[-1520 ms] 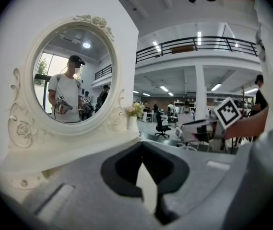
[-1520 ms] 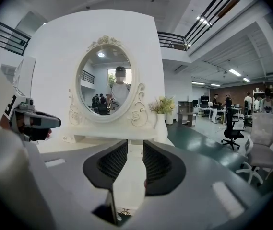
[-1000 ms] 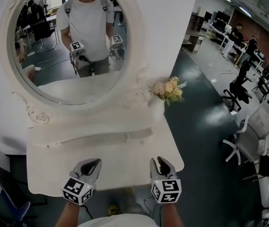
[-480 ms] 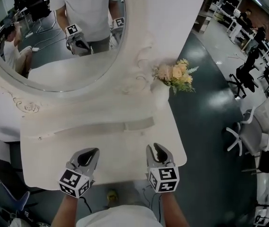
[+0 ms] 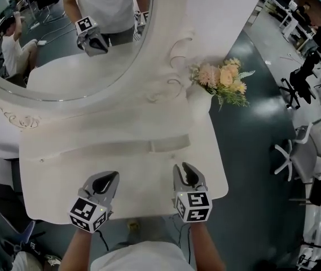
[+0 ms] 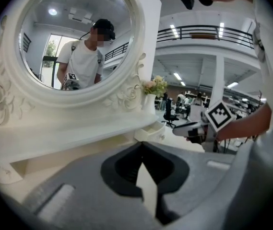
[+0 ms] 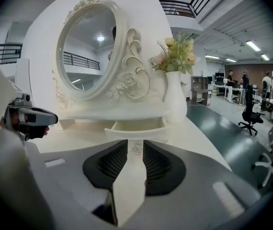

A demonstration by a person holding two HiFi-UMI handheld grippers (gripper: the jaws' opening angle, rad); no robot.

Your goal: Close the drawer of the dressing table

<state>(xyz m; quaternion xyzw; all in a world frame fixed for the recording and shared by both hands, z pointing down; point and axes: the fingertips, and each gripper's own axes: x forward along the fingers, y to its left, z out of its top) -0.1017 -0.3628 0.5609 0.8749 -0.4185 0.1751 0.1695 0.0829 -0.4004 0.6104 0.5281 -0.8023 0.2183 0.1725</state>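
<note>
The white dressing table (image 5: 53, 191) carries an oval mirror (image 5: 64, 49). Its small drawer (image 5: 169, 144) under the mirror shelf stands pulled out a little. In the right gripper view the drawer (image 7: 136, 127) lies straight ahead, open at the top, its knob showing through the gap between the jaws. My right gripper (image 5: 187, 173) (image 7: 136, 145) is open and empty, over the table's front part, short of the drawer. My left gripper (image 5: 105, 179) (image 6: 140, 145) hovers to its left with the tips together, holding nothing. The drawer (image 6: 151, 132) shows to the right of it.
A white vase of flowers (image 5: 225, 81) stands at the table's back right corner, just right of the drawer. Office chairs (image 5: 295, 151) stand on the dark floor to the right. A black chair (image 5: 2, 208) sits at the lower left.
Both grippers have come down and forward over the tabletop's front edge. The head view has dropped closer, so the mirror slides up and the table fills more of the frame.
</note>
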